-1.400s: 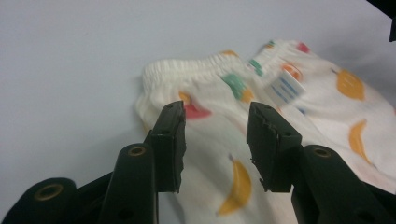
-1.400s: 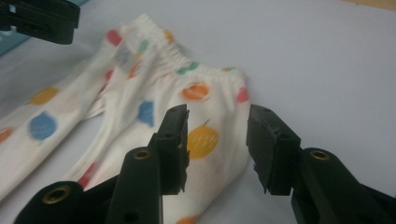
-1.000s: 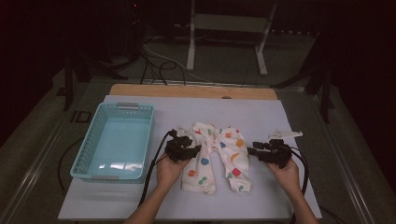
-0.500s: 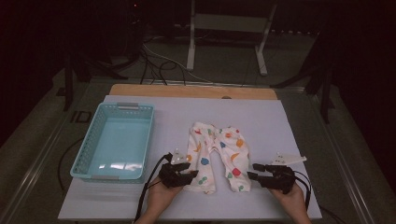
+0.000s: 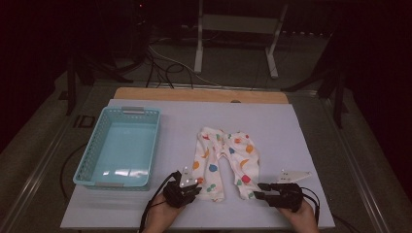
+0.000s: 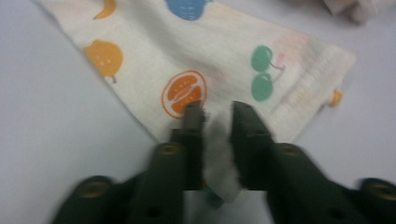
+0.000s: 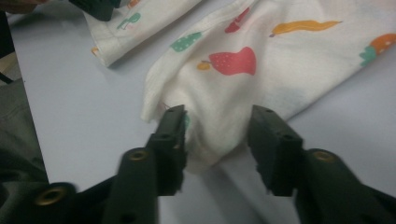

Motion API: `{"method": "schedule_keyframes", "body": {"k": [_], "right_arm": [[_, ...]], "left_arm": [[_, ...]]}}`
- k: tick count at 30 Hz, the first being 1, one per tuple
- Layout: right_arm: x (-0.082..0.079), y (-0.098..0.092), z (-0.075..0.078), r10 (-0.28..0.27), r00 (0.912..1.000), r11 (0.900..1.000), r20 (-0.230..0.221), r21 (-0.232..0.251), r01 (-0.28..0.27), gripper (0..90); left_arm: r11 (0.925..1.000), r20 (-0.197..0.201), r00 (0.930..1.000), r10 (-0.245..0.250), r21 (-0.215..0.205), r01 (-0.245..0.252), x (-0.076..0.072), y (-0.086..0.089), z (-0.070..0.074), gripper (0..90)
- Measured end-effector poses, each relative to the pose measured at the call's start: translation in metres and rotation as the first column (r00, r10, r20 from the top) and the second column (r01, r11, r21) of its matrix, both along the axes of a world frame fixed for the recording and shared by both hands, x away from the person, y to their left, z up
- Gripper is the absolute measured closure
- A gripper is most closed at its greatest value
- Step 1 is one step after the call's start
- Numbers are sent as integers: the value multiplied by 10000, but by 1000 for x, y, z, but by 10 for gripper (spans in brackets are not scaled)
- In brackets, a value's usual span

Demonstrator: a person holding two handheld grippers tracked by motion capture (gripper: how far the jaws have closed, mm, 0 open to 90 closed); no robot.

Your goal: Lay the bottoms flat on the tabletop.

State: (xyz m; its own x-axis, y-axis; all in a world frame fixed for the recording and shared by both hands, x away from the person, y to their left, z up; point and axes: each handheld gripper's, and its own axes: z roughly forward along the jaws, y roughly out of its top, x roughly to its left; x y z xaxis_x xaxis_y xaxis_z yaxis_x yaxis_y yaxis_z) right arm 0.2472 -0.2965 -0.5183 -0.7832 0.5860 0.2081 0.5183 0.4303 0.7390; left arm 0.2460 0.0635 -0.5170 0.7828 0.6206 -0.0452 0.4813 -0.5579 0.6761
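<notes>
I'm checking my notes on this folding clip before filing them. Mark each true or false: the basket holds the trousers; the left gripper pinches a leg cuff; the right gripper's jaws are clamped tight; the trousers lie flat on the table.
1. The basket holds the trousers. False: they lie on the table beside it.
2. The left gripper pinches a leg cuff. True: its jaws have just been closing on fabric.
3. The right gripper is clamped tight. False: cloth sits between jaws that stand apart.
4. The trousers lie flat on the table. True.

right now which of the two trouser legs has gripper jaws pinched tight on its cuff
The fruit-print cream baby trousers' leg nearest the light blue basket: the left gripper pinches its cuff; the right gripper's jaws only straddle theirs.
</notes>
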Motion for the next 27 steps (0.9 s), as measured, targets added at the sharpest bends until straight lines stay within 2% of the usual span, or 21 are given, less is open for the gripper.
{"method": "schedule_keyframes", "body": {"k": [1, 2, 3, 4, 5, 9, 11, 13, 15, 18, 20, 25, 27], "right_arm": [[0, 0, 0, 35, 10000, 10000, 6, -79, -35, 654], [0, 1, -1, 72, 10000, 9999, -21, -123, -73, 705], [0, 2, -2, 129, 9999, 9997, 8, -183, -129, 750], [0, 2, -2, 129, 9999, 9997, 8, -183, -129, 750], [1, 2, -1, 234, 9997, 9996, 78, -185, -232, 830], [0, 1, 4, 217, 9997, 9998, 136, 48, -217, 847], [0, 0, 14, 206, 9995, 9998, 235, 81, -208, 848], [0, 0, 17, 242, 9992, 9997, 320, 62, -245, 848], [1, 4, 25, 386, 9977, 9991, 555, -215, -375, 847], [2, 10, 29, 504, 9969, 9985, 604, -242, -491, 846], [4, 15, 28, 592, 9967, 9977, 553, -367, -572, 845], [7, 24, 18, 876, 9960, 9941, 190, -656, -862, 833], [7, 25, 17, 953, 9954, 9930, 95, -714, -943, 799]], "left_arm": [[9995, 5, 9997, -263, 161, 263, -1, -1, 1, 857], [9994, -37, 9995, -302, 169, 302, -1, -2, 1, 898], [9994, -112, 9995, -293, 170, 295, -1, -2, 2, 900], [9994, -112, 9995, -293, 170, 295, -1, -2, 2, 900], [9996, -247, 9993, -265, 111, 268, 1, -1, 2, 900], [9998, -503, 9987, -79, -210, 68, 2, 5, 5, 900], [9993, -471, 9988, 100, -342, -116, 1, 11, 10, 900], [9993, -445, 9989, 134, -332, -149, 1, 12, 11, 900], [9991, -411, 9987, 310, -265, -321, 0, 15, 12, 900], [9978, -407, 9973, 612, -228, -622, 0, 20, 12, 900], [9958, -602, 9945, 859, -257, -875, 1, 24, 10, 900], [9920, -469, 9909, 1259, 148, -1254, 0, 31, 7, 900], [9894, -426, 9888, 1433, 280, -1422, -1, 35, 7, 900]]}}
